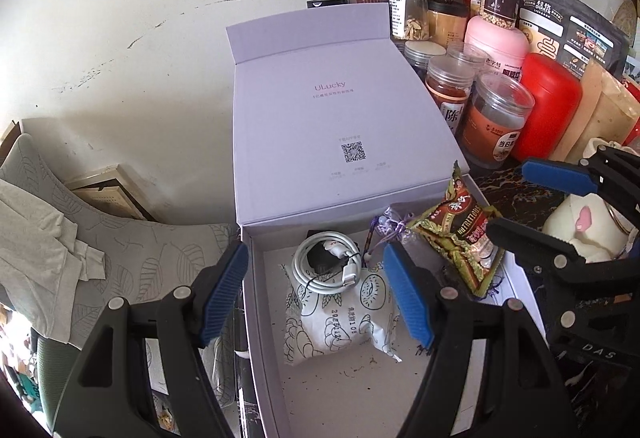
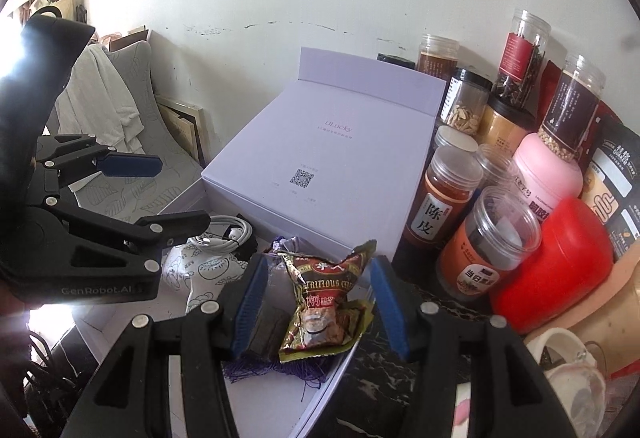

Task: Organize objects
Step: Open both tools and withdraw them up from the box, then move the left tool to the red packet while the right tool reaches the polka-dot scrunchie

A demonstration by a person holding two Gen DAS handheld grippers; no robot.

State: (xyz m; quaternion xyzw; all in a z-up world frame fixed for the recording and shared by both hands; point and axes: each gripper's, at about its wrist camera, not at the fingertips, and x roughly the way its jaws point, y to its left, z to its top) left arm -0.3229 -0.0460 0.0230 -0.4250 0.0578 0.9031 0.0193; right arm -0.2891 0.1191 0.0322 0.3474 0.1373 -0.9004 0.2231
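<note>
1. Lavender cardboard makes up the open box (image 1: pixel 256 318), which fills the middle of the left wrist view; its hinged lid (image 1: pixel 344 110) stands back against the white wall (image 1: pixel 140 18)
2. Inside the box, at lower centre of that view, a white printed pouch (image 1: pixel 336 318) lies on the floor with a coiled white cable (image 1: pixel 326 266) resting on its top end
3. To the right of the cable, a small purple tasselled sachet (image 1: pixel 394 224) sits near the box's back right corner
4. A red and green snack packet (image 2: pixel 324 302) stands tilted over the box's right edge, at lower centre of the right wrist view
5. The right gripper (image 2: pixel 318 312) has its blue pads on either side of that packet with gaps showing on both sides, so the jaws stand apart and do not press it
6. The left gripper (image 1: pixel 320 298) hangs over the box with its jaws apart and nothing gripped; the pouch and cable show between its pads from above
7. At the right of both views, a crowd of clear jars (image 1: pixel 496 118) with brown and orange contents, a pink tub (image 1: pixel 498 42) and a red container (image 1: pixel 548 106) stand on the dark marbled surface (image 1: pixel 516 186) beside the box
8. At the left of the left wrist view, a grey leaf-patterned cushion (image 1: pixel 120 238) carries a pale cloth (image 1: pixel 36 238)
</note>
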